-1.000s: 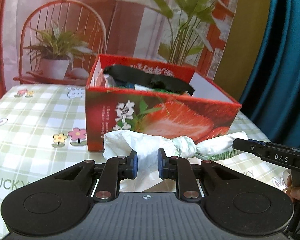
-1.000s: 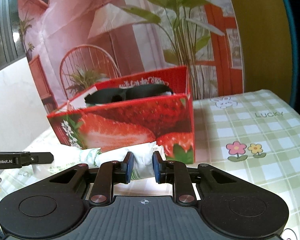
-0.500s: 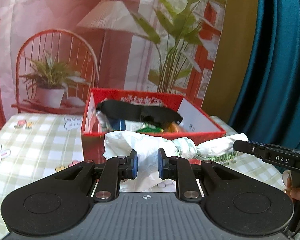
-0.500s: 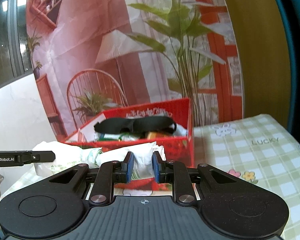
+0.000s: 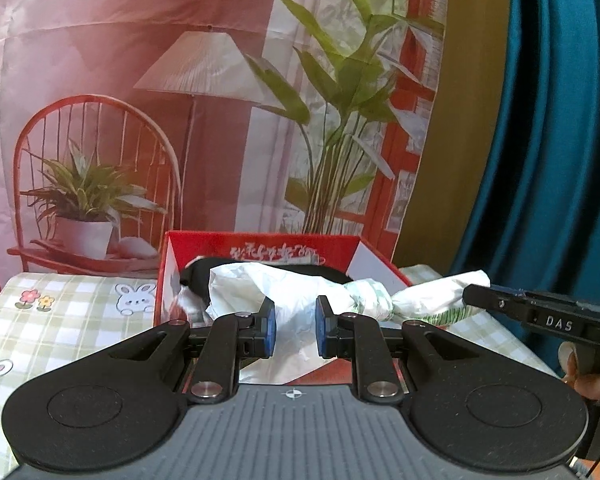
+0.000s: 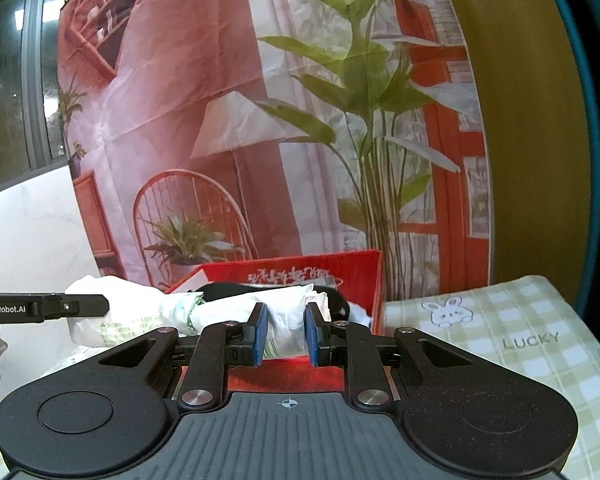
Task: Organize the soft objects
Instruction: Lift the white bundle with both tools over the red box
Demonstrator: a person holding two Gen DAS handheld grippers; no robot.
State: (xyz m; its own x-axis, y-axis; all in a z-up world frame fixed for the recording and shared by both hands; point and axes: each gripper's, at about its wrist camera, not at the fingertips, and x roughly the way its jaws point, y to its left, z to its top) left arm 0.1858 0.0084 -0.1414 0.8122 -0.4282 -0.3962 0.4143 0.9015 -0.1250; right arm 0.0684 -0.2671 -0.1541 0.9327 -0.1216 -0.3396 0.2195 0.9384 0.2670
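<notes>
Left gripper (image 5: 293, 332): clamped on knotted white plastic bag (image 5: 300, 300).
Right gripper (image 6: 284, 334): clamped on same bag, above red cardboard box (image 5: 260, 246).

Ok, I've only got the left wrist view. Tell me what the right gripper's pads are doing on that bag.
Observer: The right gripper has both blue pads pressed on the rolled end of the white bag.
Operator: Now describe what lies to the right of the red box.
Observer: Beside the red box there is checked tablecloth with a rabbit print and the word LUCKY.
Operator: Give me the left edge of that view.
Observer: The left gripper comes in side-on, its tip at the bag's other end, past the knot.
</notes>
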